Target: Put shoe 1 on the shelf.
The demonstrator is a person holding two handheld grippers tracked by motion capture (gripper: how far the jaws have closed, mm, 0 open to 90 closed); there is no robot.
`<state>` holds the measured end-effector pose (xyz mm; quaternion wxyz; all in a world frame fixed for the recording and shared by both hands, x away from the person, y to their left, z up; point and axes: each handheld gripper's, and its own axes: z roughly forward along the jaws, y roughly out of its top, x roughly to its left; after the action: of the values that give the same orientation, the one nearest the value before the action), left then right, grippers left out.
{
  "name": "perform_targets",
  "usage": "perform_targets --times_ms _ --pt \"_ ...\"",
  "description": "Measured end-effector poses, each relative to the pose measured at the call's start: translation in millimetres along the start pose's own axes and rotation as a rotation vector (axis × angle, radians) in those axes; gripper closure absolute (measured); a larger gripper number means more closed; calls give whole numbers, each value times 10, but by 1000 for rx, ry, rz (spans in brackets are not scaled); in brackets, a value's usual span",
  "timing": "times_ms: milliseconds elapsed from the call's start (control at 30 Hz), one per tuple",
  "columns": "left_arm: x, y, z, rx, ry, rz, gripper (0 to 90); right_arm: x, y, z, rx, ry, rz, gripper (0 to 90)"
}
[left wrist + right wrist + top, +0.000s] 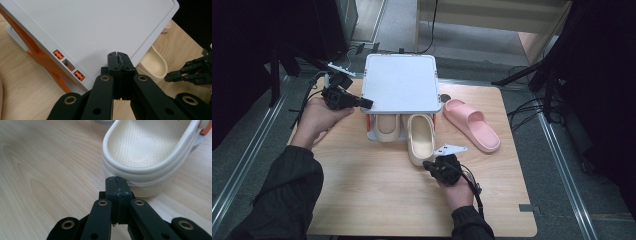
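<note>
**Cream slipper half home, heel yet to be pushed in**

Two-tier shoe rack (400,83) at the far middle of the wooden table (362,190), white top shelf bare, orange braces (41,58) beneath. One cream slipper (387,127) already tucked under that shelf, on the left of the lower level. Its mate, the second cream slipper (420,138), only partly in — toe under the shelf edge, heel jutting well out toward the person's side. Pink slipper (471,124) loose on the table just right of the rack, angled, not yet stowed.

Right gripper (432,165) at the jutting heel, jaws pressed together with nothing between; in the right gripper view the closed tips (116,180) meet the slipper's heel rim (140,173) or sit a hair short of it — hard to say which. Looks set for a nudge rather than a pinch.

Left gripper (366,103) at the rack's near-left corner, jaws likewise pressed together, tips (117,55) over the shelf edge, seemingly steadying it.

By the look of things: one slipper stored, one midway, the pink one untouched. Left to do — drive the heel fully under, then deal with the pink one.
</note>
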<state>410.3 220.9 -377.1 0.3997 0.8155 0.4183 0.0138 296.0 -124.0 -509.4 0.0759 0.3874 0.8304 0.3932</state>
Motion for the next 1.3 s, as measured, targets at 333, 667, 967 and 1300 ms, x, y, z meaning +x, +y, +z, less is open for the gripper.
perform_targets --times_ms 333,667,967,1300 --pt "-5 4 0 3 3 -3 895 -100 294 250 -23 3 28 900" --pt "-12 9 0 6 8 3 894 -229 512 488 -46 -29 45 900" --pt "-18 10 -4 5 15 15 892 -295 530 500 -70 -27 81 895" --pt "-57 -26 -168 -30 5 -29 636 -224 410 174 -56 28 12 748"
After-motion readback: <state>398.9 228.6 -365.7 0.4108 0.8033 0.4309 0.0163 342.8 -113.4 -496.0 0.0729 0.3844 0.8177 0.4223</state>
